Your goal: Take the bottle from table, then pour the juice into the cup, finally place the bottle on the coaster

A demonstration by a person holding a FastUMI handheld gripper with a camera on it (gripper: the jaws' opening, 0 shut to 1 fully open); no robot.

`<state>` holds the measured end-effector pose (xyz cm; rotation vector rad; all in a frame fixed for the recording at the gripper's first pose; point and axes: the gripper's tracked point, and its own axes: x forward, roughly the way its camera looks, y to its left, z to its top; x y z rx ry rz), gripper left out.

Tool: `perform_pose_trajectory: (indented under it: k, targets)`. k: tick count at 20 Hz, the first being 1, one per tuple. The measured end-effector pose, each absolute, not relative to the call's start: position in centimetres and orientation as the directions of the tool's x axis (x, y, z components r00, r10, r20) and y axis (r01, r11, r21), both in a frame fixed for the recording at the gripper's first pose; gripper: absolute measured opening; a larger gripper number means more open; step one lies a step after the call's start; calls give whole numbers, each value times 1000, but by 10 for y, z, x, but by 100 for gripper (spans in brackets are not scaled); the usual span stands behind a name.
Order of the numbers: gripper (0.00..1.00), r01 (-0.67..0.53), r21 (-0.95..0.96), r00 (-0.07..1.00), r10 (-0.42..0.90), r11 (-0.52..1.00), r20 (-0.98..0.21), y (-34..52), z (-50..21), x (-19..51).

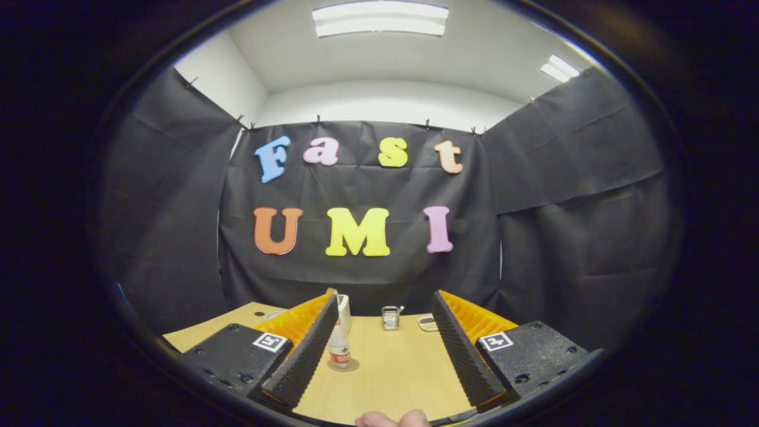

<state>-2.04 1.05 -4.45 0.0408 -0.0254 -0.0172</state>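
Note:
A small clear bottle [340, 349] with a red label stands upright on the wooden table [391, 373], close to the inner side of my left finger [305, 356]. Behind it, partly hidden by that finger's tip, stands a white cup [344, 311]. Further back, ahead of the right finger [459, 350], lies a small flat coaster-like piece [427, 323]. My gripper [385, 301] is open wide, and nothing is pressed between its fingers.
A small glass-like container [389, 318] stands at the table's far edge, between the cup and the flat piece. Black cloth walls close the booth behind and on both sides. Part of a person's hand [392, 420] shows just below the fingers.

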Motion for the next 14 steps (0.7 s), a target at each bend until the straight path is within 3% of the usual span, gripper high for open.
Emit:
perform_pose_trajectory:
  k: [14]
  targets:
    - [100, 2, 40, 1000, -3, 999, 8, 19, -51, -9]
